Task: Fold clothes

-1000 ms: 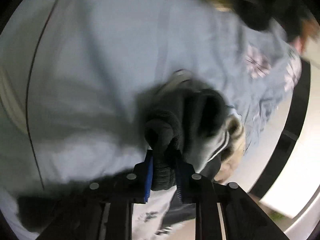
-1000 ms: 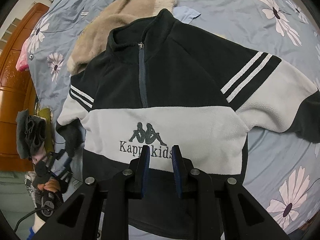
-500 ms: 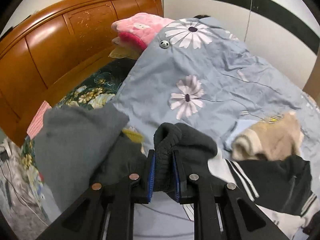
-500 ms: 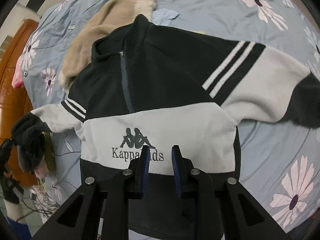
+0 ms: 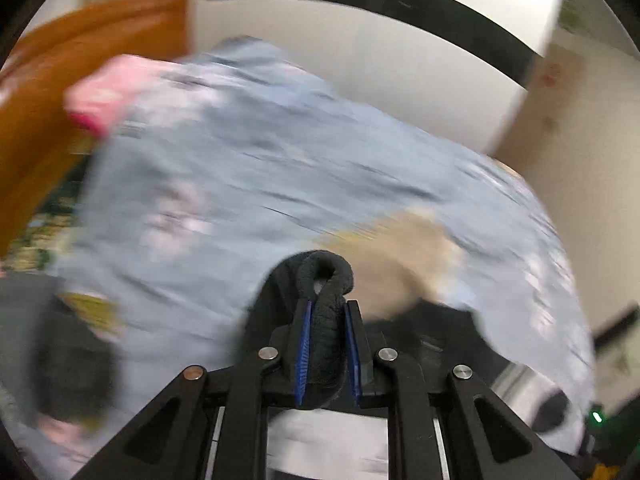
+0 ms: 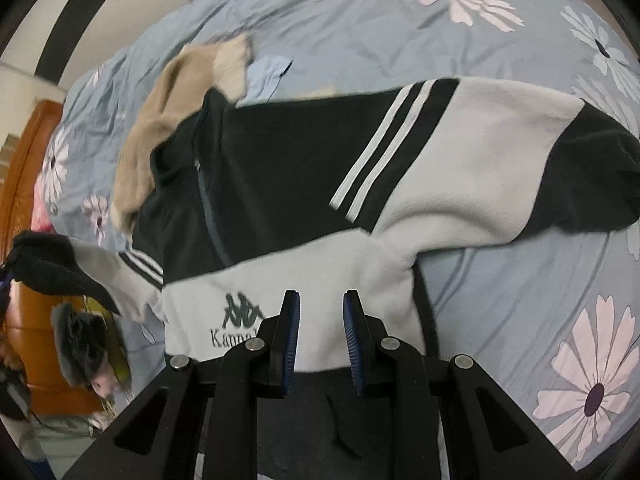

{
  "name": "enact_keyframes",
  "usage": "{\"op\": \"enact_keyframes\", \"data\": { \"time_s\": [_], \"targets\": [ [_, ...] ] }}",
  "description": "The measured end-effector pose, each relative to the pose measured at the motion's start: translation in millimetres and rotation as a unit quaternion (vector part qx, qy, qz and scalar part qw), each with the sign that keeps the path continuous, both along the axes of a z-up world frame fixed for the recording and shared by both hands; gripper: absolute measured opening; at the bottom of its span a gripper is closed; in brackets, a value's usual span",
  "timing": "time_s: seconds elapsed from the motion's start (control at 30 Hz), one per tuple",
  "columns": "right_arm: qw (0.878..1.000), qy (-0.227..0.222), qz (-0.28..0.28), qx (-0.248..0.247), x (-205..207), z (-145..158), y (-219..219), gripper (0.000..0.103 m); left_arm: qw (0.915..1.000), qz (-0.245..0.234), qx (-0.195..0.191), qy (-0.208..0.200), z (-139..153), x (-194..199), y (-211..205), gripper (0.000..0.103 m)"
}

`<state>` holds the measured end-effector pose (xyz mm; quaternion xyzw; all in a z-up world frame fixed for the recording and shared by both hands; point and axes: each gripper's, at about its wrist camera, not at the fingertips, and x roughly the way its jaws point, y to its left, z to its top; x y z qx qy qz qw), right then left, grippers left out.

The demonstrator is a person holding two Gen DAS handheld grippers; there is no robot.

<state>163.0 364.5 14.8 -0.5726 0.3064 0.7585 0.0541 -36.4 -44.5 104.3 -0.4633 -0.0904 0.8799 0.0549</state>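
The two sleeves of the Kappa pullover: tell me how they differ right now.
The sleeve held by the left gripper is lifted: its dark cuff is pinched between the fingers and it stretches out off the bedspread. The other sleeve lies flat on the bedspread, untouched, with the open right gripper over the hem, not near it. Both sleeves share double white stripes, a grey middle and a dark cuff.

bedroom: floral duvet [image 6: 500,280], wooden headboard [image 6: 24,216]
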Motion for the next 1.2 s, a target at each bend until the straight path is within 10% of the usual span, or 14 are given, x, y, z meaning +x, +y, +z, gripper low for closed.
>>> {"op": "enact_keyframes", "data": {
  "time_s": [0.23, 0.4, 0.7, 0.77, 0.97, 1.2],
  "targets": [
    [1.0, 0.017, -0.016, 0.006, 15, 7, 49, 0.023, 0.9834, -0.157, 0.073, -0.054, -48, 13, 200, 0.008],
    [0.999, 0.003, -0.035, 0.004, 33, -7, 85, 0.023, 0.9738, -0.189, 0.057, -0.113, -101, 18, 266, 0.009],
    [0.998, 0.036, 0.012, -0.051, -2, -19, 69, 0.028, 0.9909, -0.089, 0.022, -0.098, -102, 20, 177, 0.015],
    [0.996, 0.046, 0.044, -0.066, -23, -21, 47, 0.039, 0.9938, -0.056, -0.01, -0.096, -107, 28, 141, 0.039],
    [0.986, 0.054, 0.135, -0.084, -87, -43, -28, 0.048, 0.983, 0.032, -0.11, -0.144, -151, 52, 35, 0.05],
    [0.987, 0.027, 0.153, -0.047, -122, -74, -55, 0.048, 0.9774, 0.03, -0.126, -0.167, -202, 51, -1, 0.05]
  ]
}}
